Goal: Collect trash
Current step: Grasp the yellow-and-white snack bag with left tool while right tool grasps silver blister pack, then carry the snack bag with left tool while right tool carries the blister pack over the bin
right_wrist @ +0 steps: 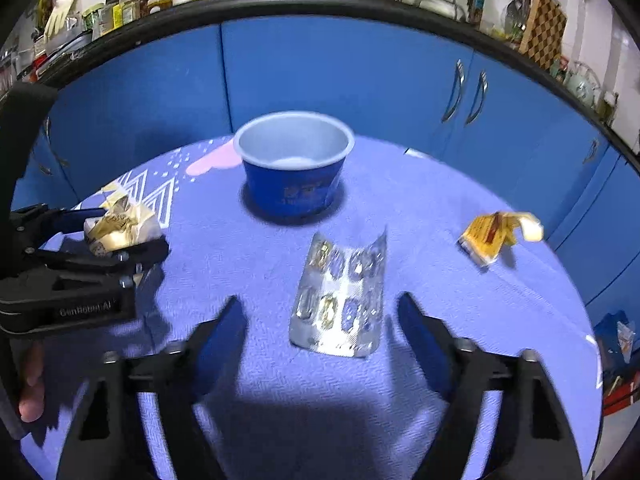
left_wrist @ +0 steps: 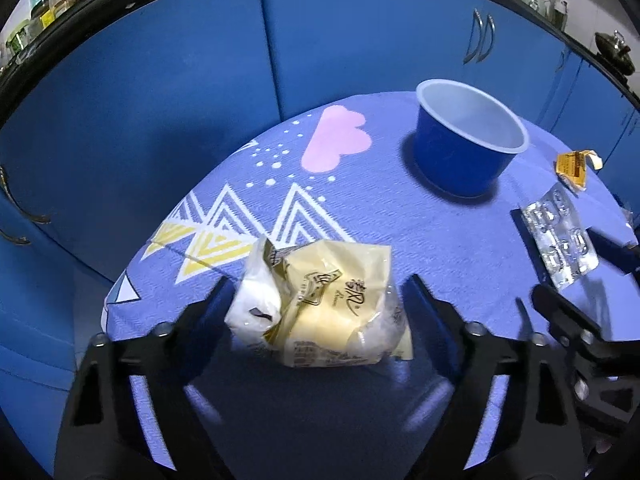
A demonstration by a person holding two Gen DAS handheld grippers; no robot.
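At a round counter [right_wrist: 440,300] draped in a purple patterned cloth, a person works two hand-held grippers over scattered litter. The left gripper [left_wrist: 316,296] stands spread, its blue-padded fingers [left_wrist: 218,300] flanking a crumpled cream food wrapper [left_wrist: 320,304] that lies near the counter's left edge; whether the pads touch the wrapper cannot be told. The right gripper [right_wrist: 320,312] is likewise spread wide, hovering with a silver pill blister pack [right_wrist: 340,300] between its fingers, apart from both. The pack lies bowed on the cloth, just in front of a blue paper bowl [right_wrist: 294,172] that stands upright toward the far side of the counter, its pale inside showing. Off to the right, well apart from the pack, a torn yellow sachet [right_wrist: 496,236] rests near the counter's rim. Blue cabinet doors [right_wrist: 340,80] with metal handles curve behind the counter, and jars and bottles [right_wrist: 132,0] crowd the worktop above them.
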